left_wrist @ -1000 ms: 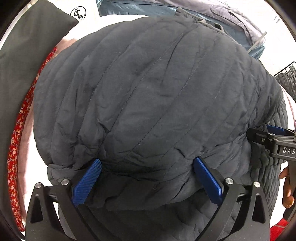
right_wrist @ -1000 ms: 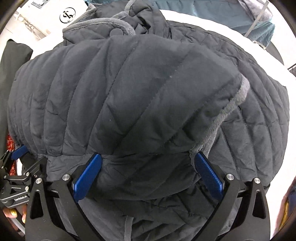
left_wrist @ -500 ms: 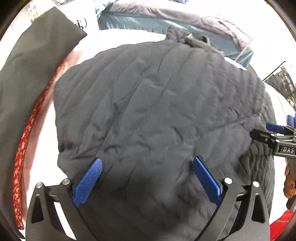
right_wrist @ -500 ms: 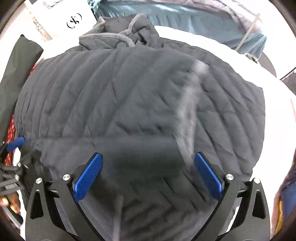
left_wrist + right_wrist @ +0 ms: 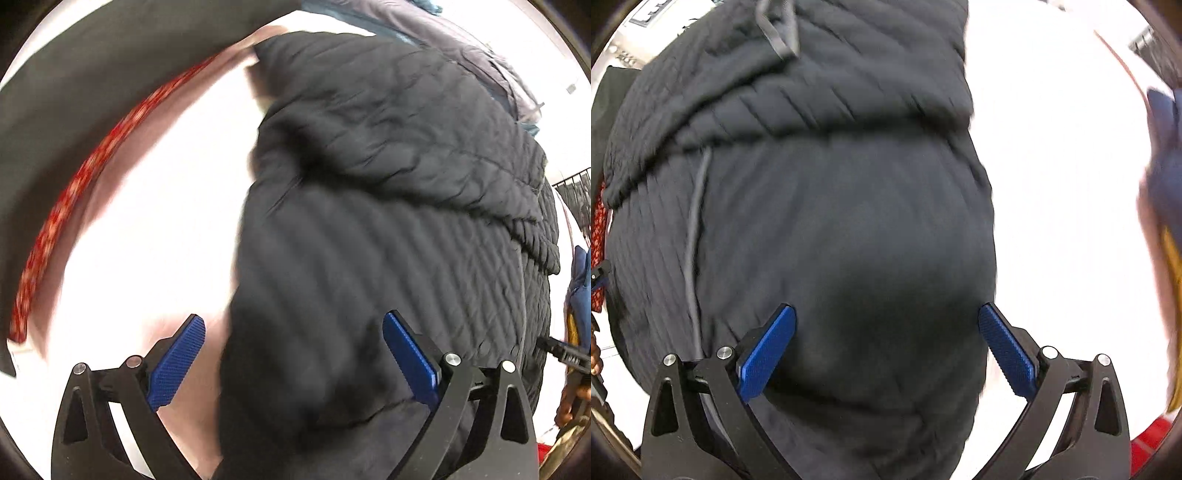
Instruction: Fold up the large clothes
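A dark quilted jacket lies folded on a white surface; one layer is doubled over across its top. My left gripper points down over the jacket's left edge. Its jaws stand wide and are closing a little; the pads press on nothing, one over the white surface, the other over the fabric. My right gripper hangs open above the jacket near its right edge, with its right pad at the border of the white surface. The picture is blurred by motion.
A dark grey cloth and a red patterned fabric lie along the left. A blue-grey garment sits behind the jacket, and a wire basket at the far right. Something blue and yellow blurs the right edge.
Both grippers have drawn away from the jacket, the left towards its left edge, the right towards its right edge. White surface now shows beside the jacket in both views.
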Demonstrator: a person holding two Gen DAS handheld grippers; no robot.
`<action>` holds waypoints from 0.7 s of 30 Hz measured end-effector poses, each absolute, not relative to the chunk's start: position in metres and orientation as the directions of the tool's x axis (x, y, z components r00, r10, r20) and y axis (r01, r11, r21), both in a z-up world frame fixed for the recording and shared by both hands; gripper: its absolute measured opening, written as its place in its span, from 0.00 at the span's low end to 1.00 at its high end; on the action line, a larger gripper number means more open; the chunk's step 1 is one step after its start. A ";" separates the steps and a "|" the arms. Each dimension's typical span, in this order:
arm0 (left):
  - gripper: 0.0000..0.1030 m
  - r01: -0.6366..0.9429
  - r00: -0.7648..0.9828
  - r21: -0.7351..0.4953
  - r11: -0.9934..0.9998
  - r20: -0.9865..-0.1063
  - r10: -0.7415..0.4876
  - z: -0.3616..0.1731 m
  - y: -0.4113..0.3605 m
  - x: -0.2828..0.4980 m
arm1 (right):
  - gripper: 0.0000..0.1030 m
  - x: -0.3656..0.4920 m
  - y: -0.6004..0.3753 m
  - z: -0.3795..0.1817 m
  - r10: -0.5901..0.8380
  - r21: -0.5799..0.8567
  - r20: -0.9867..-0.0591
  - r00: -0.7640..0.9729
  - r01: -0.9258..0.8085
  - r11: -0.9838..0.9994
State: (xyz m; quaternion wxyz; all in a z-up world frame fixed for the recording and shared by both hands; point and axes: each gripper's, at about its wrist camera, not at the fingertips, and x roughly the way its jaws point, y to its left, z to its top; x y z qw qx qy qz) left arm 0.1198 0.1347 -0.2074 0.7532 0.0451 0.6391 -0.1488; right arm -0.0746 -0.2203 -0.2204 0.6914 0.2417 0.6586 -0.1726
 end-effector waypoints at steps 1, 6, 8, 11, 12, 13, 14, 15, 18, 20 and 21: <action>0.90 0.275 0.125 -0.134 0.952 -0.977 -0.174 -0.209 0.140 0.118 | 0.95 -0.085 -0.219 -0.222 0.098 0.120 -0.993 0.068 0.567 0.815; 0.83 0.264 0.046 -0.207 0.942 -0.973 -0.226 -0.220 0.162 0.103 | 0.95 -0.127 -0.206 -0.226 0.166 0.181 -0.983 0.078 0.568 0.803; 0.80 0.271 0.014 -0.233 0.934 -0.969 -0.246 -0.225 0.166 0.096 | 0.95 -0.140 -0.205 -0.225 0.197 0.218 -0.975 0.101 0.585 0.781; 0.78 0.273 -0.013 -0.275 0.922 -0.959 -0.282 -0.229 0.176 0.079 | 0.95 -0.157 -0.214 -0.221 0.237 0.276 -0.960 0.146 0.615 0.738; 0.78 0.267 -0.017 -0.288 0.920 -0.956 -0.294 -0.230 0.180 0.073 | 0.95 -0.162 -0.216 -0.220 0.249 0.295 -0.955 0.163 0.622 0.725; 0.77 0.255 -0.022 -0.309 0.916 -0.949 -0.314 -0.230 0.184 0.070 | 0.95 -0.166 -0.220 -0.220 0.260 0.311 -0.950 0.176 0.628 0.713; 0.77 0.238 -0.024 -0.333 0.912 -0.941 -0.337 -0.230 0.188 0.067 | 0.95 -0.173 -0.224 -0.219 0.273 0.333 -0.942 0.194 0.634 0.698; 0.77 0.215 -0.030 -0.361 0.908 -0.931 -0.363 -0.231 0.192 0.064 | 0.95 -0.179 -0.225 -0.219 0.283 0.349 -0.936 0.208 0.638 0.687; 0.77 0.153 -0.046 -0.432 0.889 -0.902 -0.430 -0.235 0.207 0.061 | 0.95 -0.199 -0.229 -0.219 0.310 0.386 -0.921 0.234 0.651 0.653; 0.76 0.147 -0.054 -0.454 0.879 -0.891 -0.452 -0.233 0.206 0.060 | 0.95 -0.219 -0.237 -0.219 0.323 0.401 -0.914 0.243 0.652 0.643; 0.76 0.156 -0.056 -0.455 0.877 -0.890 -0.452 -0.233 0.213 0.056 | 0.95 -0.220 -0.242 -0.222 0.328 0.407 -0.912 0.246 0.650 0.642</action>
